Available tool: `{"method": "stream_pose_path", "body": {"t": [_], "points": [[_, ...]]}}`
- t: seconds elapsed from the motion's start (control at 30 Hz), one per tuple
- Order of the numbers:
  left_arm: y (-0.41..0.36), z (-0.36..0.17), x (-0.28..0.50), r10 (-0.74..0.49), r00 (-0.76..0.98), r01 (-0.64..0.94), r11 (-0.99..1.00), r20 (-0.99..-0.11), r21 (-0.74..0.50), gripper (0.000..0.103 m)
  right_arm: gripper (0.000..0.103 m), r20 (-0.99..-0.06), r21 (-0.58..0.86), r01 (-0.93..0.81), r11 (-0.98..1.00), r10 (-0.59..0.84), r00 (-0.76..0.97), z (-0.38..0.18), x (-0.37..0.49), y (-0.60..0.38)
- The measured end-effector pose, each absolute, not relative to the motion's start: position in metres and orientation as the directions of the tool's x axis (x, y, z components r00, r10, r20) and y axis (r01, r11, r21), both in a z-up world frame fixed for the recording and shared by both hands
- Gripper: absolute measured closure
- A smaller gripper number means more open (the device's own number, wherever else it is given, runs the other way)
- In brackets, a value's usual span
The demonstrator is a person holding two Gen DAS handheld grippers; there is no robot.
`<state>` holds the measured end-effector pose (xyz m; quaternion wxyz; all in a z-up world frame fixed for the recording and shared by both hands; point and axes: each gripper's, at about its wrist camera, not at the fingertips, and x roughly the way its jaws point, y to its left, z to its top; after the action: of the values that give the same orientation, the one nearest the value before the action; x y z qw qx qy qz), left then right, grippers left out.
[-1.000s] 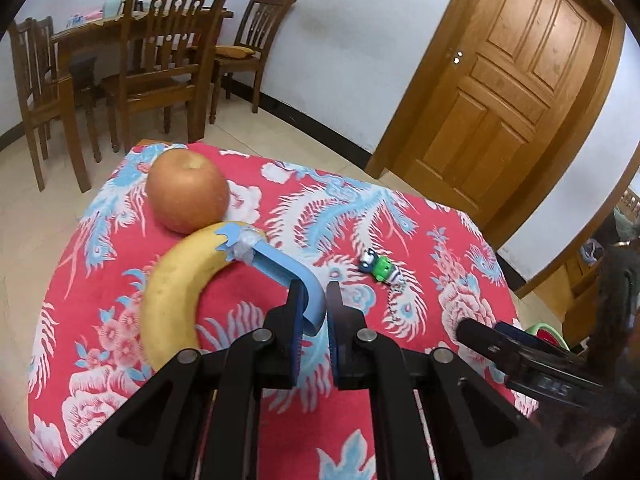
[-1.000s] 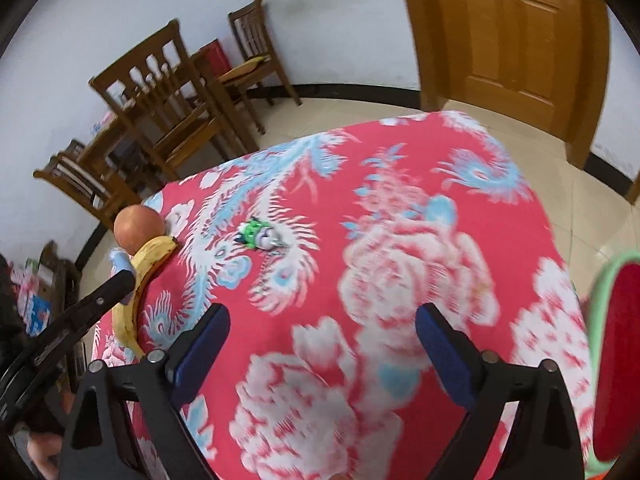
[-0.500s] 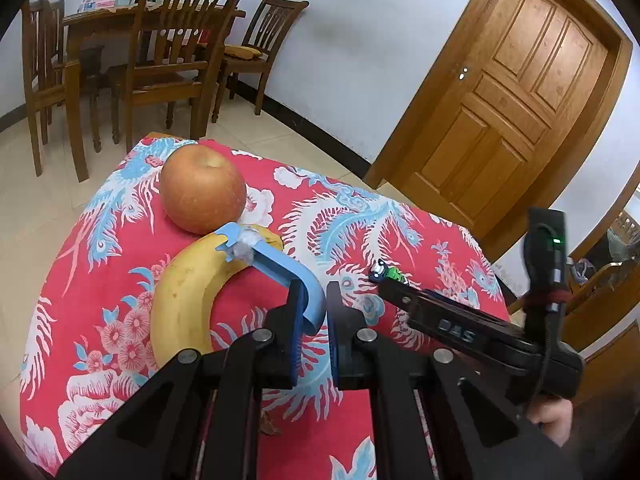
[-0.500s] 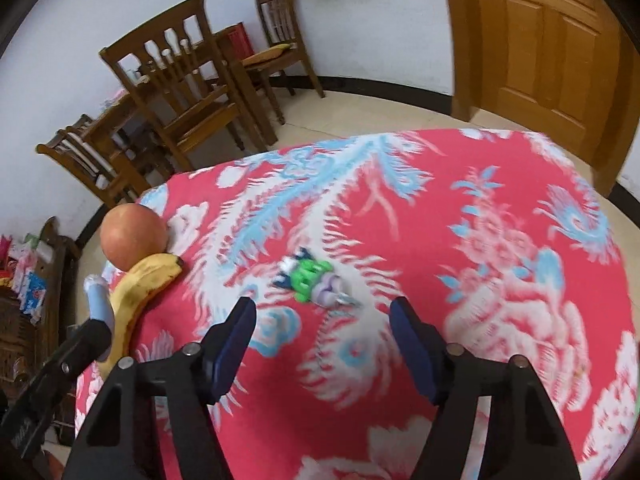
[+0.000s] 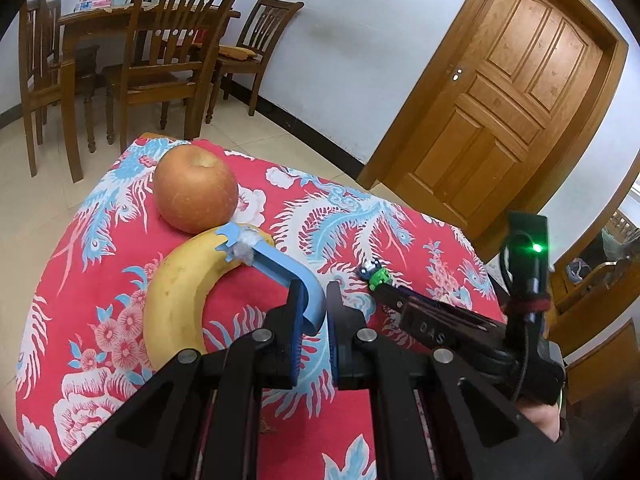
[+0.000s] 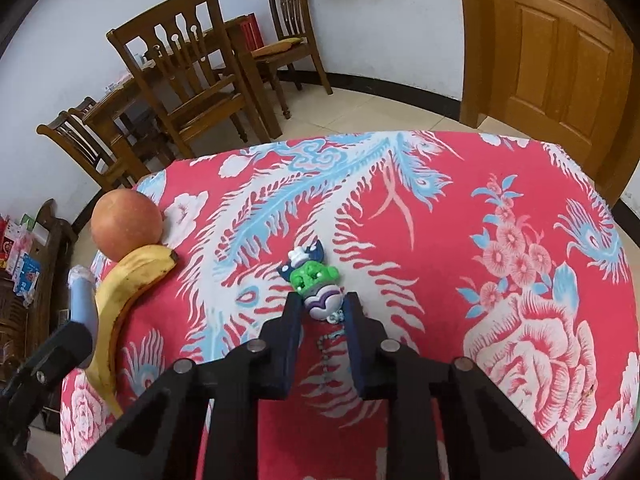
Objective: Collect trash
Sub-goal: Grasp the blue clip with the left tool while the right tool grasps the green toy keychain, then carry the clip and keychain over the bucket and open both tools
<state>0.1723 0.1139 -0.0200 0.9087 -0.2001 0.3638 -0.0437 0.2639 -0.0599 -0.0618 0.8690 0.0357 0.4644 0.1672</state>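
Note:
My left gripper [image 5: 312,304] is shut on a curved blue strip [image 5: 276,264] with a white wad at its far end, held above the red flowered tablecloth [image 5: 100,264]. A small green and purple toy keychain [image 6: 316,284] lies mid-table; it also shows in the left wrist view [image 5: 376,274]. My right gripper [image 6: 323,308] has its fingers on either side of the toy's near end, touching or almost touching it. The blue strip also shows in the right wrist view [image 6: 82,292] at far left.
A yellow banana [image 5: 180,292] and a reddish apple [image 5: 196,190] lie at the table's left end, touching each other. Wooden chairs [image 5: 172,60] and a dining table stand behind. A wooden door [image 5: 508,100] is at the right.
My right gripper moved forward to the toy keychain and narrowed its fingers around it. My left gripper kept its hold on the blue strip and shifted slightly.

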Motion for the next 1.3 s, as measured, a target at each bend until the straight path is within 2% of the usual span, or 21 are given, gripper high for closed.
{"method": "stream_pose_path", "body": {"t": [0.8, 1.3], "points": [[0.052, 0.015, 0.142, -0.316, 0.726, 0.08, 0.921, -0.611, -0.381, 0.093, 0.08, -0.663, 0.379, -0.169, 0.91, 0.394, 0.636, 0.004, 0.142, -0.161], [-0.029, 0.04, 0.118, -0.424, 0.682, 0.243, 0.9, -0.596, -0.362, 0.093, 0.08, -0.62, 0.419, -0.043, 0.907, 0.321, 0.716, 0.027, 0.076, -0.248]]}}
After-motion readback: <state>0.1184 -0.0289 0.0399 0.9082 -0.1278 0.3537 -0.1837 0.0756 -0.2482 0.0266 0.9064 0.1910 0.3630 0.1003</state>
